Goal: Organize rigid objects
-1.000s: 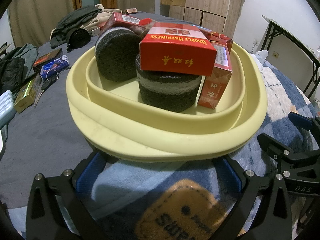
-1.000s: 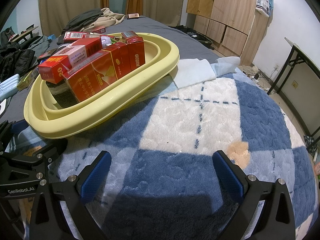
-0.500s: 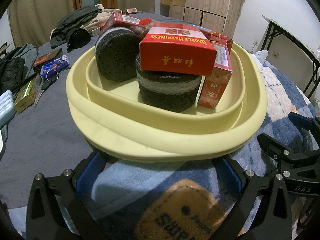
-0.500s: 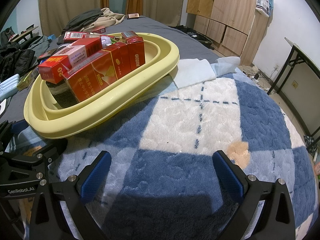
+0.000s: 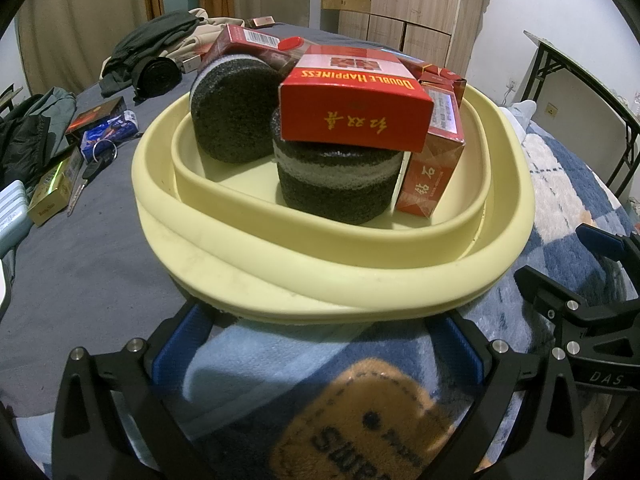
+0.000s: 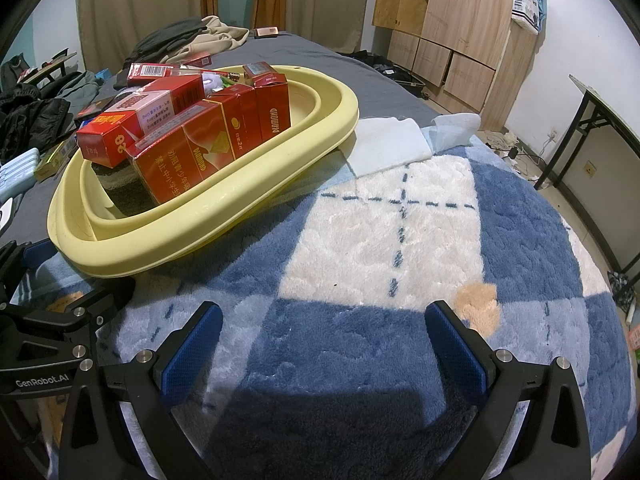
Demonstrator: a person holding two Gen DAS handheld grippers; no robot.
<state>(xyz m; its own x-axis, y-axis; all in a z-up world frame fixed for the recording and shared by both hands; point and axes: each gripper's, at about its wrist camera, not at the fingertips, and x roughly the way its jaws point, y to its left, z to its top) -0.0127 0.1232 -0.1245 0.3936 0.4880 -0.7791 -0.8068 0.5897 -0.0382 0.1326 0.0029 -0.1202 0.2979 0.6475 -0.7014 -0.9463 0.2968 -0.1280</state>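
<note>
Fingers of the left gripper are spreading wide and holding nothing, their blue pads sitting just under the near rim of the yellow collapsible basin. Over on the right gripper the fingers are equally wide and empty, hovering above the blue and white plush blanket, well clear of the basin.

Inside the basin the load is looking unsteady. A red Double Happiness carton is lying flat across a dark foam cylinder, overhanging it on the right, while a second foam cylinder is leaning on its side with another red box propped on top. A Diamond carton is standing tilted against the basin wall.

Any nudge of the rim by the left pads is likely risking the top carton sliding off. The basin's folded wall is probably flexing under a pinch, and the soft blanket is giving it poor footing, so a lift from one edge could be tipping the whole stack. Loose boxes and keys are waiting on the grey sheet beyond
</note>
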